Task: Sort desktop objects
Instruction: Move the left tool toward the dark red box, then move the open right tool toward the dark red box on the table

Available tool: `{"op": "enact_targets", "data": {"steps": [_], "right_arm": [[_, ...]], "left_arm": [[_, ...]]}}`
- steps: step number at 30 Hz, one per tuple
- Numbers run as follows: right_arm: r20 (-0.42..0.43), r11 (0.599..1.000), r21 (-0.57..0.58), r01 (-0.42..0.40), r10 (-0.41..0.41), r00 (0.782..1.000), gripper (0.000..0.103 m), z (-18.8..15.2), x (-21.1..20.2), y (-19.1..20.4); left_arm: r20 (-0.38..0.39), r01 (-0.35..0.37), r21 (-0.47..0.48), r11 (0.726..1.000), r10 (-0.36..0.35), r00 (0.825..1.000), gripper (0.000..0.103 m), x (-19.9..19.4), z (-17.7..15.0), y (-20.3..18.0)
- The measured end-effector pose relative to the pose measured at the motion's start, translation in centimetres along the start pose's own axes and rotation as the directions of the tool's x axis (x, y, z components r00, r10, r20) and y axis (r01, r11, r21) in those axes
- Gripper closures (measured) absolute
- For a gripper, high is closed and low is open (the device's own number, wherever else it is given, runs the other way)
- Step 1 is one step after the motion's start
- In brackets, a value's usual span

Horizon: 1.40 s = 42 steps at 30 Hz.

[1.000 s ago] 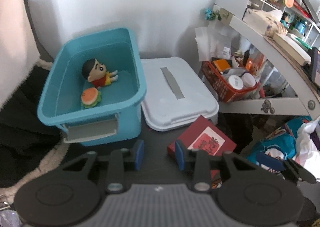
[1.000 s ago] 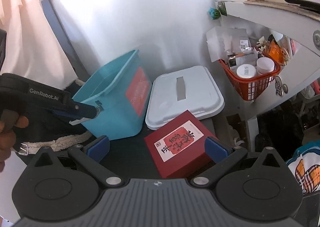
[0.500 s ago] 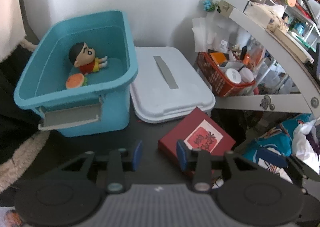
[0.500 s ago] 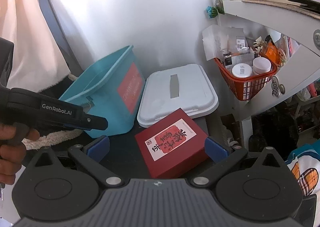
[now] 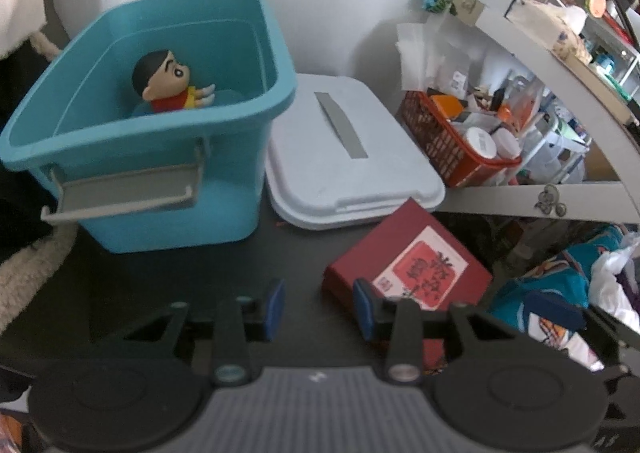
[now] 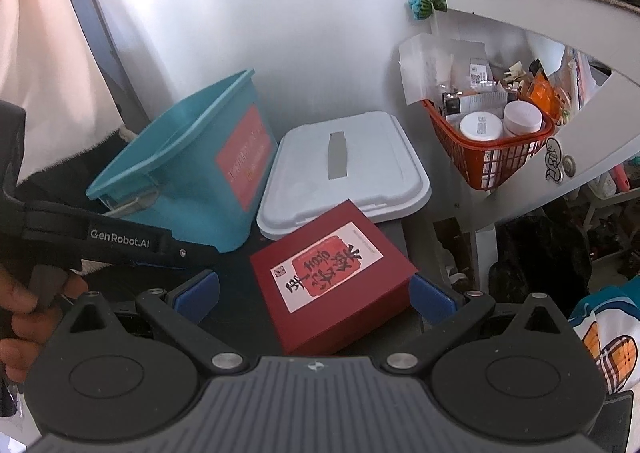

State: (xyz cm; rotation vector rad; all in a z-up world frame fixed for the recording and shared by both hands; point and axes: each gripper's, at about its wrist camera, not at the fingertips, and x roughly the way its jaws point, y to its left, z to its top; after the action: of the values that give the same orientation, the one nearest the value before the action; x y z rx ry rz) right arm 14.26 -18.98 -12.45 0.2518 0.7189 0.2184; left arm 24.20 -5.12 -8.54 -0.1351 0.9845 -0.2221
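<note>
Two hand-held grippers hang over the dark tabletop: the left gripper has its blue pads a narrow gap apart with nothing between them, and the right gripper is spread wide around one dark red square box with a white-and-red label, its pads not touching the box. From left to right at the far side stand one teal plastic bin holding one cartoon boy figurine, one white plastic lid with a grey strip just beside it, and one orange-red mesh basket crowded with jars and packets. The red box lies near, in front of the lid.
</note>
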Motion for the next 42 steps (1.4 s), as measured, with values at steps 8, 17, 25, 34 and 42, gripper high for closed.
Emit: {"op": "enact_targets", "data": {"steps": [8, 17, 25, 34, 42], "right_arm": [[-0.012, 1.000, -0.005, 0.028, -0.028, 1.000, 0.000, -0.1, 1.1, -0.2], [-0.027, 0.998, -0.019, 0.061, -0.061, 0.998, 0.000, -0.3, 2.1, -0.1], [-0.027, 0.997, -0.038, 0.067, -0.068, 0.997, 0.000, -0.5, 2.3, 0.1], [-0.024, 0.996, -0.040, 0.077, -0.078, 0.997, 0.000, -0.5, 2.3, -0.2], [0.003, 0.995, -0.022, 0.095, -0.095, 0.995, 0.000, -0.1, 1.8, -0.7]], "left_arm": [[0.015, 0.053, -0.030, 0.998, -0.052, 0.999, 0.054, 0.9, -1.2, 1.4], [0.005, 0.071, -0.006, 0.997, -0.071, 0.997, 0.050, 1.5, -1.7, 1.7], [0.010, 0.091, -0.001, 0.996, -0.091, 0.996, 0.049, 1.5, -2.0, 1.6], [0.033, 0.110, 0.014, 0.994, -0.110, 0.993, 0.049, 1.4, -1.9, 0.4], [0.039, 0.120, 0.015, 0.993, -0.120, 0.992, 0.048, 1.3, -2.1, 0.2]]}}
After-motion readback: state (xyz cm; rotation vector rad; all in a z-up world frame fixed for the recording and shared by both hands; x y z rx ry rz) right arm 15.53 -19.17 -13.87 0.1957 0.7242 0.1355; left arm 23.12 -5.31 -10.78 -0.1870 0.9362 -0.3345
